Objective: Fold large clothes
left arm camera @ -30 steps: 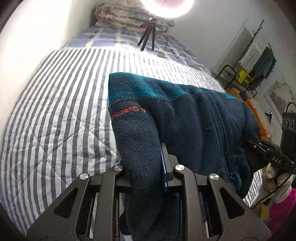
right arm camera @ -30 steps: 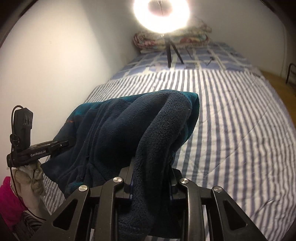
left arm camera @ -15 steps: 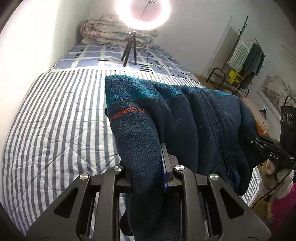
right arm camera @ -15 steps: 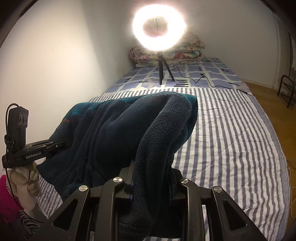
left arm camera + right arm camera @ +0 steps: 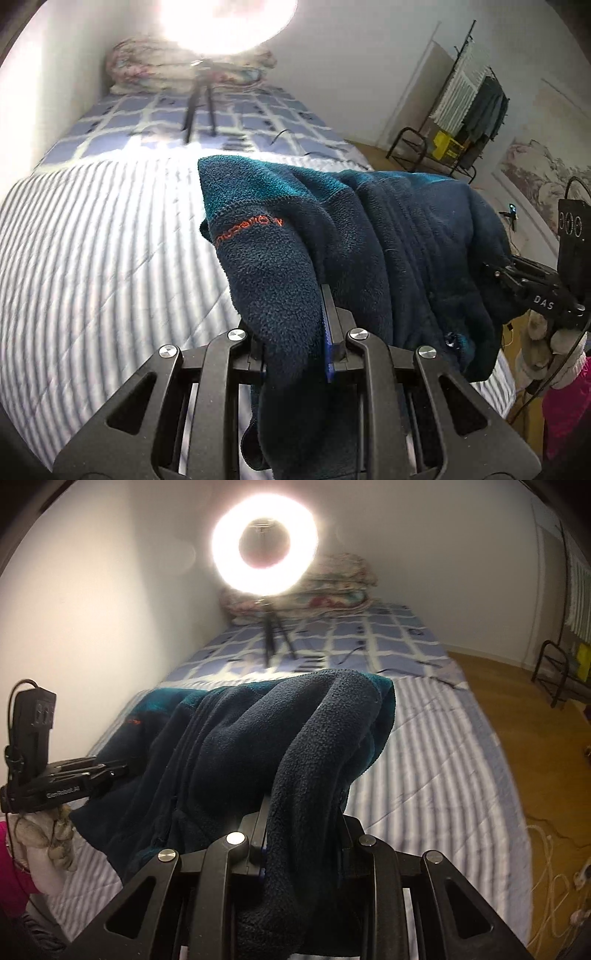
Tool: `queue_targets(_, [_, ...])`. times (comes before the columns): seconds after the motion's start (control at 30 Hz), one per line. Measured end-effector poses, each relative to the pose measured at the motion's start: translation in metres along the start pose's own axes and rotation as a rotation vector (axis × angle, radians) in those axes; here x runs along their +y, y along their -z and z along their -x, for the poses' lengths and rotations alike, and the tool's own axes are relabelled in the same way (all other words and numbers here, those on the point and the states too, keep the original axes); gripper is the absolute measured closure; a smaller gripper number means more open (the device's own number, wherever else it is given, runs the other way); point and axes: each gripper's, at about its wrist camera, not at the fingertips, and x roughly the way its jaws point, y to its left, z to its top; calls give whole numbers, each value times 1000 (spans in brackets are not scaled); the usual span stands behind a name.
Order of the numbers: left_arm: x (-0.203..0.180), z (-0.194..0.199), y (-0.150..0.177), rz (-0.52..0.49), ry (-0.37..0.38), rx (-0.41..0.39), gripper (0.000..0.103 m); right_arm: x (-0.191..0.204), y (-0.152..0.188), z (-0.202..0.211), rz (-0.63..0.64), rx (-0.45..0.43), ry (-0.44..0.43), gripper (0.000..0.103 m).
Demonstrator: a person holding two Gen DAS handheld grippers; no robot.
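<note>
A glowing white ring light on a black tripod [image 5: 264, 550] at the far end of the bed is the main light source. In the left wrist view it blows out to a shapeless white glare [image 5: 225, 22] that washes over the blue-and-white striped quilt [image 5: 92, 240]. The right wrist view is dimmer, with a halo around the ring. Both pictures bend strongly at the edges, have dark rounded corners, and the background is smeared by blur.

The left gripper [image 5: 295, 332] was clamped on a thick fold of the navy fleece jacket [image 5: 388, 236], angled downward. The right gripper [image 5: 301, 830] pinched another fold of it, tilted down likewise. Each was carried in a gloved hand [image 5: 546, 343], the two spaced apart side by side.
</note>
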Motion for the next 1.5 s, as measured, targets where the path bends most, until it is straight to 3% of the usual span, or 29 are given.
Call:
queue_targets(0.27, [-19,-92,-79,-14,24,-44,84,-69,-60,-49,-6,-40,83,79])
queue_targets(0.5, [-21,-177,-124,34,46,-62,84,-120,-95,-98,-7,-76,143,79])
queue_targets(0.7, [-23,-237,-140,17,49,-63,84,-163,-98,-145,-35,-79,174,79])
queue_targets(0.83, [-5,-286,-133,-49,-85,21,80,-204,-84,-194,-80,23,235,74])
queue_targets(0.87, [2,-295,-129,-44,-76,36,79,-215,-77,-204,-120,54,236,71])
queue_targets(0.97, [14,-298,-127,-16,-35,12,76,-233,-72,-209,-204,-4,175,64])
queue_targets(1.03, [14,-299,-126,-19,-31,9,75,-234,-72,-210,-204,-5,189,56])
queue_targets(1.2, [5,-289,-125,-60,-82,-16,69,-228,-76,-206,-184,-1,244,53])
queue_targets(1.3, [-5,-274,-122,-80,-122,-18,69,-219,-78,-196,-158,7,291,53])
queue_targets(1.5, [-21,-212,-113,-88,-120,-51,69,-189,-78,-145,-131,12,349,52])
